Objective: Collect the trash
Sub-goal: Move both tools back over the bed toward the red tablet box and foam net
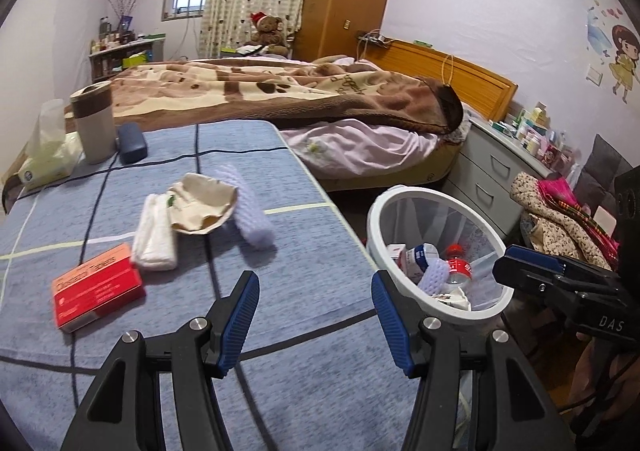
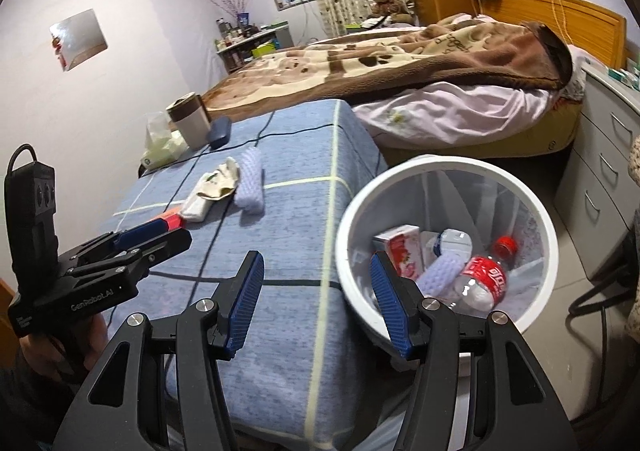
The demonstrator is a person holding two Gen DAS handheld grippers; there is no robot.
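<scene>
On the blue cloth table [image 1: 304, 259] lie a red tablet box [image 1: 98, 287], a white folded tissue pack [image 1: 154, 233], a crumpled beige paper bowl [image 1: 202, 205] and a lilac foam net [image 1: 252, 211]. My left gripper [image 1: 314, 315] is open and empty above the table's near right part. A white bin [image 1: 440, 313] beside the table holds a cola bottle [image 2: 482, 283], a red carton [image 2: 400, 251] and foam. My right gripper [image 2: 316, 299] is open and empty, between the table edge and the bin [image 2: 348, 207]. It also shows in the left wrist view [image 1: 536, 269].
At the table's far left stand a beige cup [image 1: 94, 127], a dark blue case [image 1: 130, 142] and a tissue packet [image 1: 48, 159]. A bed [image 1: 280, 99] lies beyond. A grey nightstand [image 1: 496, 175] and a pile of clothes [image 1: 560, 219] stand right of the bin.
</scene>
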